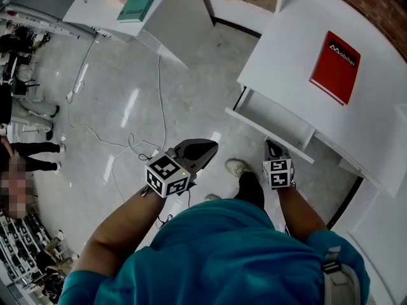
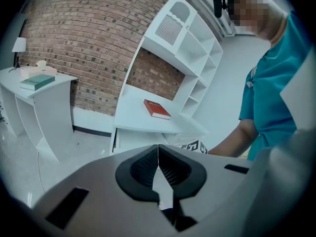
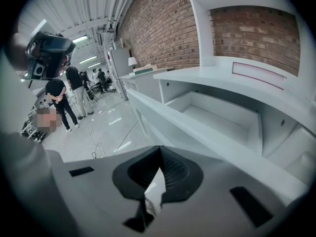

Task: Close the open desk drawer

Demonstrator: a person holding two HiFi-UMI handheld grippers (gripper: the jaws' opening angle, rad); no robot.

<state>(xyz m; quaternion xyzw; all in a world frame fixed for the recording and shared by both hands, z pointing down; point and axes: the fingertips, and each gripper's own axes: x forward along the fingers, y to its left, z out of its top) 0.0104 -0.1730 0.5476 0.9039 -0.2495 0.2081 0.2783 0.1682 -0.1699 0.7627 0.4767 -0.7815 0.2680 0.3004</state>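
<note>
The white desk [image 1: 299, 49] stands at the right with a red book [image 1: 335, 67] on top. Its drawer [image 1: 270, 116] is pulled out toward me and looks empty inside. My right gripper [image 1: 273, 147] is shut with nothing in it, its tip close against the drawer's front panel [image 1: 280, 142]. In the right gripper view the drawer front [image 3: 197, 132] runs just beyond the right gripper [image 3: 159, 148], with the drawer interior [image 3: 217, 115] behind. My left gripper [image 1: 202, 150] is shut and empty, over the floor left of the drawer. The left gripper view shows the left gripper [image 2: 158, 146], the desk [image 2: 143, 117] and the red book [image 2: 157, 109].
A second white desk [image 1: 172, 18] with a teal book [image 1: 140, 2] stands at upper left. Cables [image 1: 127, 146] trail over the glossy floor. People stand at the far left [image 1: 32, 148]. White shelving [image 2: 185, 38] rises above the desk against a brick wall. My shoe [image 1: 237, 166] is below the drawer.
</note>
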